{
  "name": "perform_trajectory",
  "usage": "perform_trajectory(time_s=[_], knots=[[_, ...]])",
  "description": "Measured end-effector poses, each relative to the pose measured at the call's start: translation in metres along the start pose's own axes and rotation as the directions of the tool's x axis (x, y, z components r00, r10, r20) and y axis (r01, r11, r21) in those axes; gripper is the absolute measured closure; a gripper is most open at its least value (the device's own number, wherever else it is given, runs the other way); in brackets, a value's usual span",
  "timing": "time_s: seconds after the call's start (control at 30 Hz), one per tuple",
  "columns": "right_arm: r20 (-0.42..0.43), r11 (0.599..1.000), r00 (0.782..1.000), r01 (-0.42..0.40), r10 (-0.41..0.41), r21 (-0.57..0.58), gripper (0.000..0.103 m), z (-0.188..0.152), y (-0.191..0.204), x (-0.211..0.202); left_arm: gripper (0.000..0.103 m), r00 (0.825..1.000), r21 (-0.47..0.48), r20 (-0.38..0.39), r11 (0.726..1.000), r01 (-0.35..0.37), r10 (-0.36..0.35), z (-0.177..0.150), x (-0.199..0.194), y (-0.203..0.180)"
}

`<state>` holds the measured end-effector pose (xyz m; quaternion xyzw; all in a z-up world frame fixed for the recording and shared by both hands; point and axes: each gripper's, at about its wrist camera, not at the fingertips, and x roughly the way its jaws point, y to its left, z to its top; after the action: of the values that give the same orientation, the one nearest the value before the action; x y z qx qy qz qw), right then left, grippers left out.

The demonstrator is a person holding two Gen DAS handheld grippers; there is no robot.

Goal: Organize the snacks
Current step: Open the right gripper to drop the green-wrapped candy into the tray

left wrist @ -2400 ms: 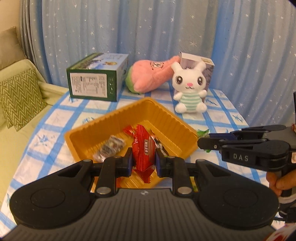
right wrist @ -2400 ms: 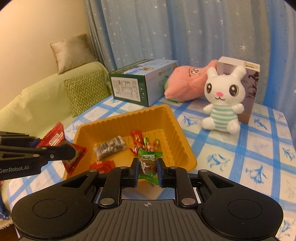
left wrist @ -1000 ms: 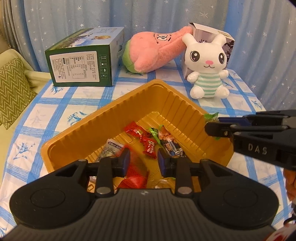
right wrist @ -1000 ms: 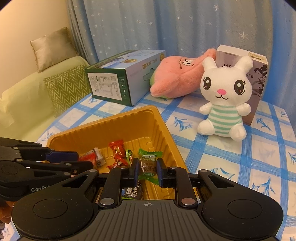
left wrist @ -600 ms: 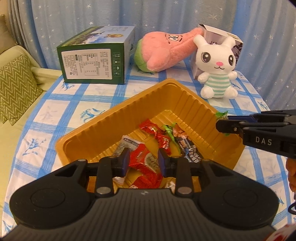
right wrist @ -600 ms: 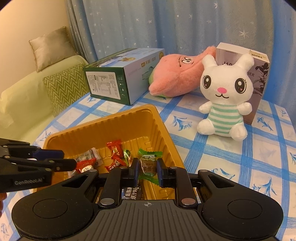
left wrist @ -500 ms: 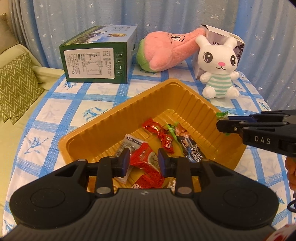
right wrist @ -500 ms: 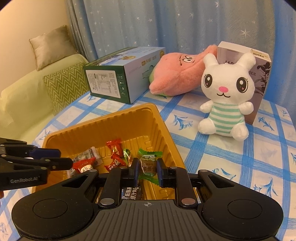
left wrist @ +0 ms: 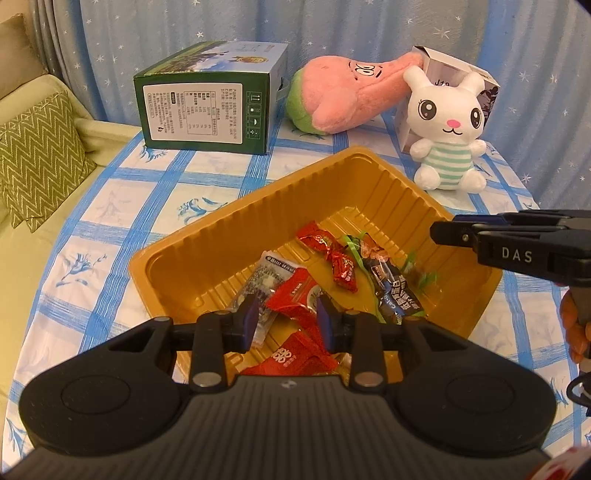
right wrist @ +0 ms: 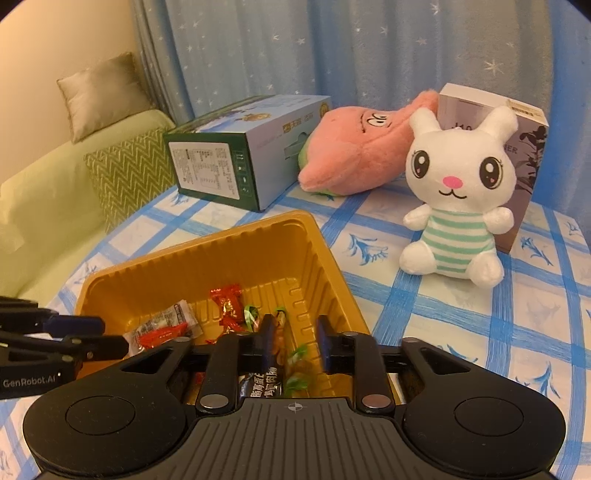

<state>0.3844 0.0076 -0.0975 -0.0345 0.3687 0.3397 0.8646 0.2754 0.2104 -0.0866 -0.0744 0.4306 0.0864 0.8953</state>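
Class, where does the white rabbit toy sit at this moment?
In both views the white rabbit toy sits upright on the checked tablecloth, beyond the yellow tray, against a pale box.

Ribbed yellow tray (left wrist: 207,254) on the checked cloth; red, silver, dark and green wrapped snacks (left wrist: 343,271) loose inside

A green box (left wrist: 207,107), a pink plush (left wrist: 343,98) and a white rabbit toy (left wrist: 448,136) stand far ahead of the hand-held gripper, before a blue curtain (left wrist: 332,33).
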Motion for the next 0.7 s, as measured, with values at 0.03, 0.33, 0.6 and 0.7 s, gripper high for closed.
perform_trajectory(time_s=[0.03, 0.33, 0.6, 0.7], knots=[[0.006, 1.0, 1.0, -0.006, 0.005, 0.007, 0.06, -0.001, -0.001, -0.002, 0.071, 1.0, 0.0, 0.001, 1.0, 0.001, -0.001, -0.001, -0.001, 0.0], [0.006, 0.999, 1.0, -0.031, 0.031, 0.042, 0.054, -0.015, -0.002, -0.024, 0.069, 1.0, -0.011, 0.012, 1.0, 0.007, -0.007, -0.008, -0.019, -0.006], [0.024, 0.996, 0.999, -0.046, 0.044, 0.071, 0.053, -0.027, 0.001, -0.05, 0.069, 1.0, -0.01, 0.024, 1.0, 0.02, -0.02, -0.02, -0.041, -0.017], [0.029, 0.995, 0.998, -0.053, 0.051, 0.084, 0.051, -0.034, 0.002, -0.062, 0.069, 0.999, -0.008, 0.031, 1.0, 0.03, -0.03, -0.027, -0.051, -0.023]])
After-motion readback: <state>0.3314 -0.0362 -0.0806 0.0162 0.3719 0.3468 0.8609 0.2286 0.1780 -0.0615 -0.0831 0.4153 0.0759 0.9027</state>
